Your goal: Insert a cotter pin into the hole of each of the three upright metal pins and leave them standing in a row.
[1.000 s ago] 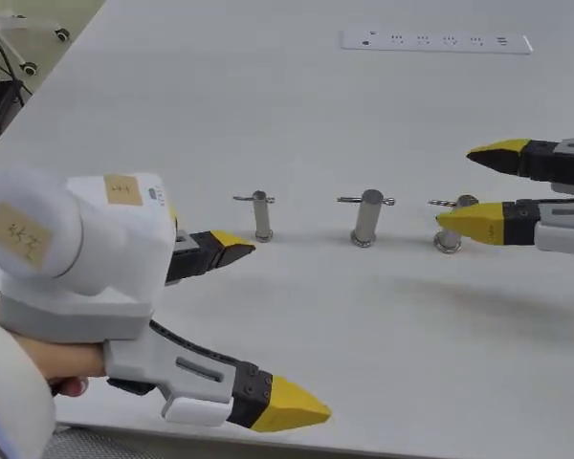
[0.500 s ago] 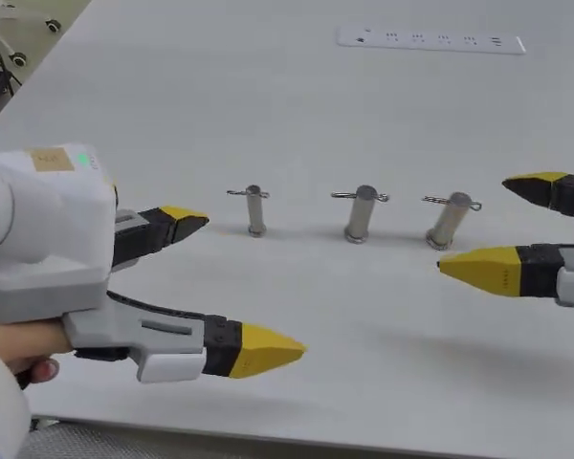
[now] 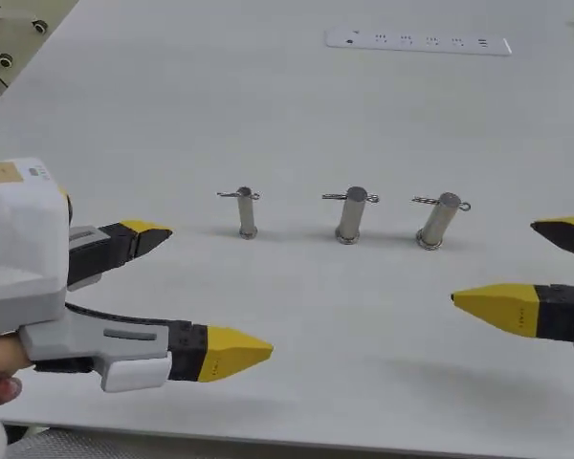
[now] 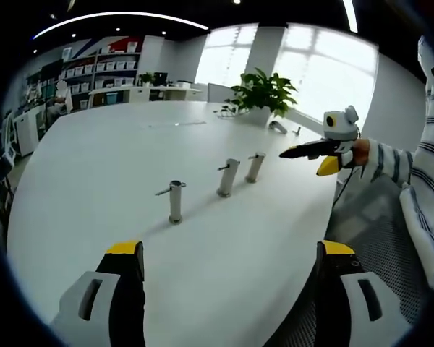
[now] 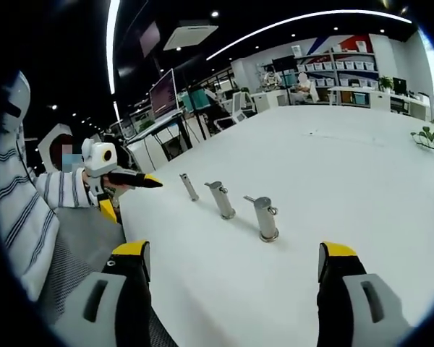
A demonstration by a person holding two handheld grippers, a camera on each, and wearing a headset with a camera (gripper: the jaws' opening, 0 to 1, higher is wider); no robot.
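Three upright metal pins stand in a row on the white table: the left pin (image 3: pixel 247 212), the middle pin (image 3: pixel 351 214) and the right pin (image 3: pixel 437 221), which leans slightly. Each has a cotter pin through its top, such as the one at the right pin's head (image 3: pixel 441 203). The row appears again in the left gripper view (image 4: pixel 176 202) and the right gripper view (image 5: pixel 265 218). My left gripper (image 3: pixel 196 290) is open at the near left, empty, well clear of the pins. My right gripper (image 3: pixel 517 270) is open at the near right, empty, beside the right pin.
A white power strip (image 3: pixel 417 41) lies at the table's far edge. The table's near edge (image 3: pixel 268 438) runs just below the left gripper. A potted plant (image 4: pixel 264 94) stands at the far end of the table in the left gripper view.
My right gripper has pulled back from the right pin toward the near right. The left gripper has drawn back left and toward me. The pins stay standing.
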